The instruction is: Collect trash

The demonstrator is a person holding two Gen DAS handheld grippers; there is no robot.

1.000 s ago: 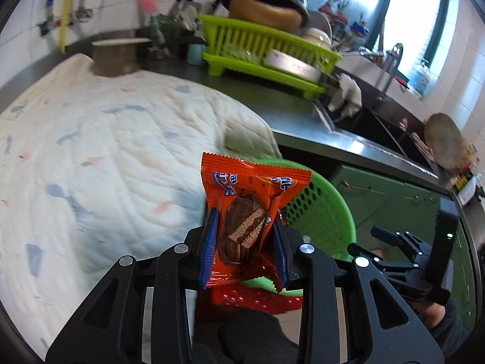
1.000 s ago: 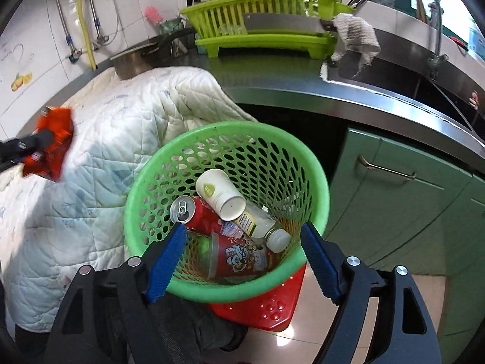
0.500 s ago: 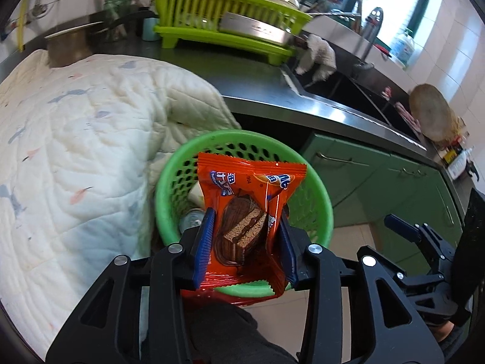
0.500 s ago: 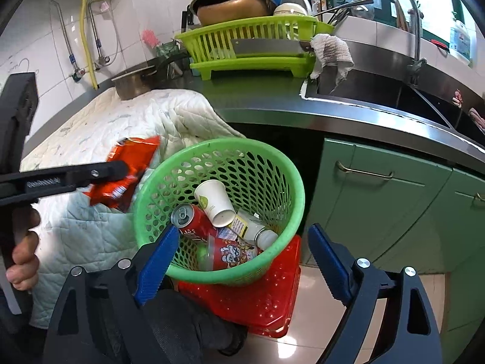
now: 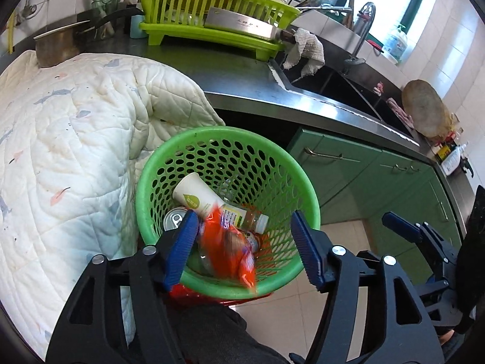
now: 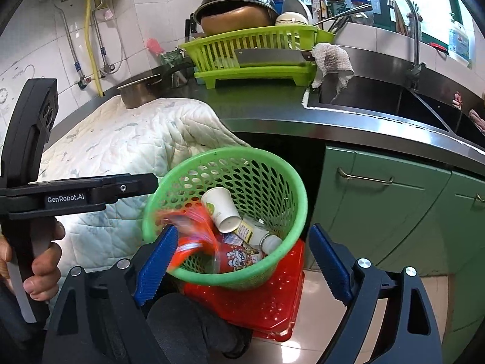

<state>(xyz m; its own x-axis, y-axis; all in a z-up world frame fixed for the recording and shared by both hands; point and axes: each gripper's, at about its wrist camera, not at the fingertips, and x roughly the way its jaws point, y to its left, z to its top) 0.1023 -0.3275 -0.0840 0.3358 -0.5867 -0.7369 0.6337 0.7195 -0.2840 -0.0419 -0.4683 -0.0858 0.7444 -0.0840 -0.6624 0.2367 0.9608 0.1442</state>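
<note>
Released: wrapper (image 5: 225,245) blurred, seemingly falling | left tongs (image 5: 242,250) just opened | basket (image 5: 230,133)

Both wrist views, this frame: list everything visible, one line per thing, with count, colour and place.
Basket: one, green, on a red stool.
Red stool: one, on the floor under the basket.
Snack wrapper: one, orange, blurred, in or dropping into the basket.
Paper cup: one, white, in the basket.
Can: one, silver top, in the basket.
Small bottle: one, white cap, in the basket.
Quilt: one, white, left of the basket.
Dish rack: one, lime green, on the counter.
Cleaver: one, steel, on the rack.
Left gripper: open, over the basket.
Right gripper: open.
</note>
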